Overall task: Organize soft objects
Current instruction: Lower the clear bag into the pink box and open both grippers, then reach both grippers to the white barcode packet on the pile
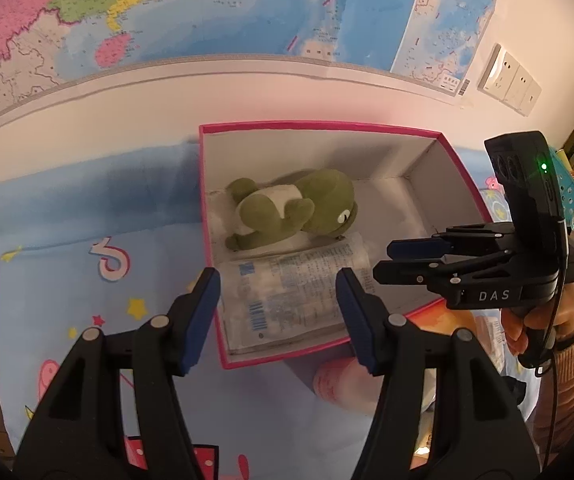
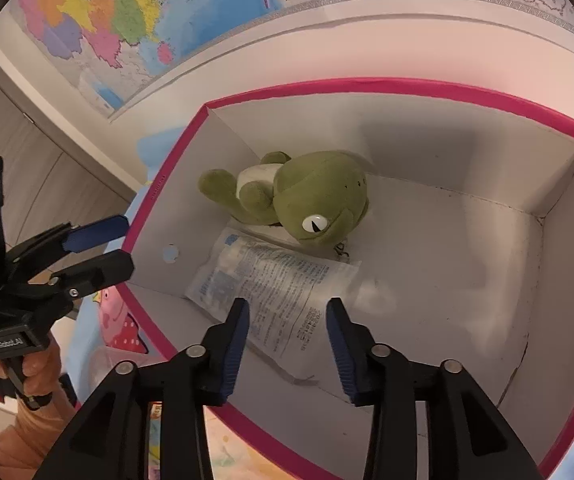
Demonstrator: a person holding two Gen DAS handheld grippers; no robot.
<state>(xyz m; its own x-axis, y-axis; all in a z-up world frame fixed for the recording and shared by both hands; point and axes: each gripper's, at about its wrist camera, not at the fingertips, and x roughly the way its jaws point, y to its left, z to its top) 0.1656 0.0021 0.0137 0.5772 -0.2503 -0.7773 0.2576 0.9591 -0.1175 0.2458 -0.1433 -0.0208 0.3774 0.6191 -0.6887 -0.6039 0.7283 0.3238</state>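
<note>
A pink-rimmed box sits on a blue cartoon-print cloth. Inside it, a green frog plush lies on its side, touching a printed plastic packet. The left gripper and right gripper hover with fingers apart, holding nothing.

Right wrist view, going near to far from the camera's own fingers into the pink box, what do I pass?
Right hand-held gripper → printed plastic packet → green plush frog → far wall of the pink box → wall map.
</note>
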